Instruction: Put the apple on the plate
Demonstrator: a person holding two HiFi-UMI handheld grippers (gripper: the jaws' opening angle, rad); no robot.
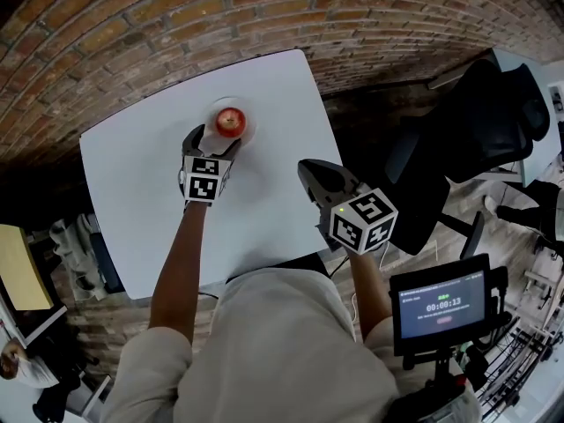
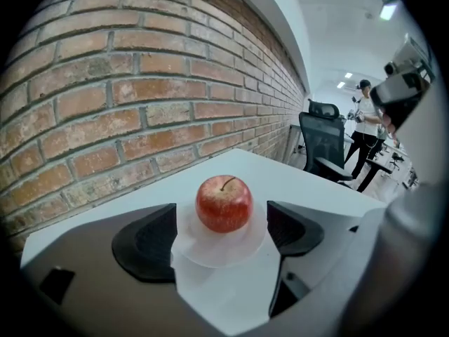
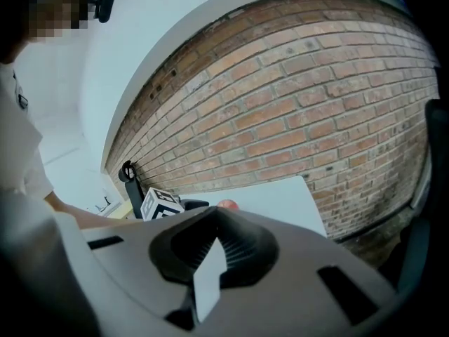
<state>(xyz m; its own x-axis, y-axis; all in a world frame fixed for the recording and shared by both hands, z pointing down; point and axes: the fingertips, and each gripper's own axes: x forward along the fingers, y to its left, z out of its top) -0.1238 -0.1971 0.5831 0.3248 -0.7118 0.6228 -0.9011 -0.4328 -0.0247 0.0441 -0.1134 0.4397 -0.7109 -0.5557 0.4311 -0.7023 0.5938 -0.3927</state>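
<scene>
Risking a bump on retreat

Nearest, the right claw [image 3: 210, 248] is closed on nothing; the left claw [image 2: 223, 230] stands wide open around the apple [image 2: 224, 203], which sits on the plate [image 2: 193, 250] on the bench [image 2: 280, 174]. A crooked pull-back could knock it off.

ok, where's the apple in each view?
Head view: apple upper centre, on the plate, just beyond the left gripper.
Left gripper view: centre, on the plate, ahead of the open jaws.
Right gripper view: only a red sliver mid-frame, above the jaws.
Shared landmark: the brick wall.
</scene>
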